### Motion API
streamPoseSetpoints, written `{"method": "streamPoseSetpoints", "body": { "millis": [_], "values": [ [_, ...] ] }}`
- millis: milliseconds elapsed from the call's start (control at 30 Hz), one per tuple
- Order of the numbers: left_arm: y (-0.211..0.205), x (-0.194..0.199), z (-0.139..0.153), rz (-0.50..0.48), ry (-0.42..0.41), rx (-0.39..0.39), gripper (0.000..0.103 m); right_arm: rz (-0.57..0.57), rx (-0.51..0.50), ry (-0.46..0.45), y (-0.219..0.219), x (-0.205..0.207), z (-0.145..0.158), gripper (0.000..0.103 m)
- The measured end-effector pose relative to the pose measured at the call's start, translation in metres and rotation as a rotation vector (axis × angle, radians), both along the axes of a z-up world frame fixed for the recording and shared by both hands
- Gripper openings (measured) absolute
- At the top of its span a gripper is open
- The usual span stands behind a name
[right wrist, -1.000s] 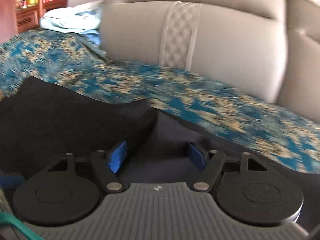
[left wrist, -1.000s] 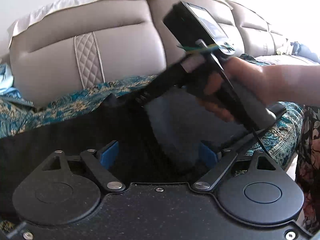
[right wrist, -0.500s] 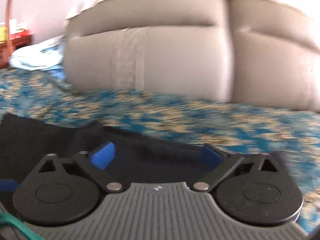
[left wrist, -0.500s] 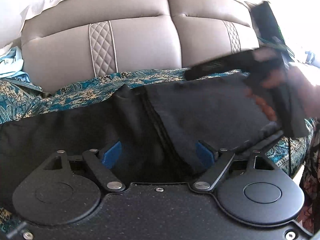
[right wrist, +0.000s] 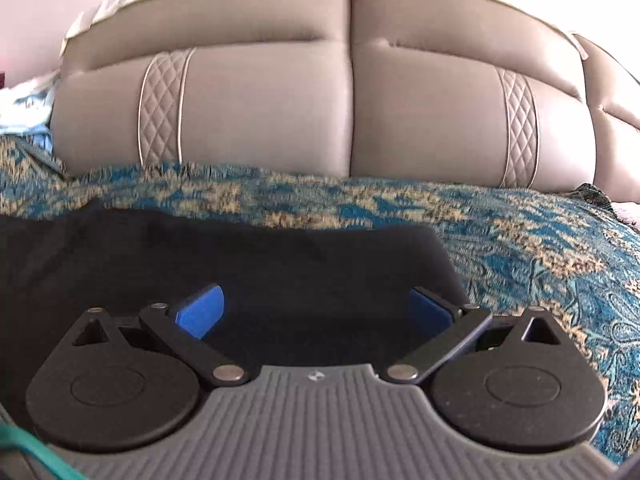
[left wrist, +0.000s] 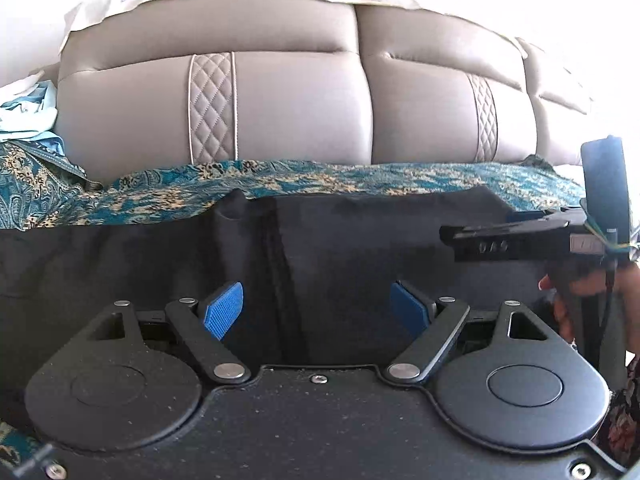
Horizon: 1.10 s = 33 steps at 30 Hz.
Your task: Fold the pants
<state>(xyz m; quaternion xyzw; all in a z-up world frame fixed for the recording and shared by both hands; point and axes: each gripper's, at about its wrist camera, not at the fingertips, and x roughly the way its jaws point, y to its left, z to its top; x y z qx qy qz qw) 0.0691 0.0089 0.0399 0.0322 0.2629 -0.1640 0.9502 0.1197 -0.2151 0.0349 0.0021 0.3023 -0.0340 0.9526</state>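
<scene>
The black pants (left wrist: 340,248) lie spread flat on the patterned teal cover (right wrist: 540,248) of the sofa (left wrist: 288,104). Both the left gripper (left wrist: 318,306) and the right gripper (right wrist: 316,308) hover just above the cloth, jaws spread wide and holding nothing.

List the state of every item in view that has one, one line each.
Left gripper: open, holding nothing, over the pants.
Right gripper: open, holding nothing.
Black pants: lying flat on the patterned cover, one layer folded over.
Patterned cover: spread over the sofa seat.
</scene>
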Motion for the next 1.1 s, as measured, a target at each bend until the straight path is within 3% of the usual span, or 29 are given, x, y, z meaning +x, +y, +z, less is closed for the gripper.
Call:
{"method": "streamPoseSetpoints", "body": {
  "millis": [233,533,733,1100],
  "values": [
    [-0.022,0.015,-0.021,0.063,0.061,0.076,0.082,0.006,-0.012,-0.027,0.004,-0.008,-0.008,0.103],
    [-0.021,0.023,-0.036,0.119,0.06,0.068,0.102,0.005,-0.007,-0.06,0.003,-0.02,-0.005,0.103],
    [-0.021,0.021,-0.038,0.122,0.045,0.065,0.103,-0.008,-0.019,-0.146,0.012,-0.058,-0.006,0.103],
    [-0.021,0.022,-0.039,0.121,0.043,0.066,0.103,-0.034,-0.009,-0.135,0.001,-0.094,-0.021,0.103]
  ]
}}
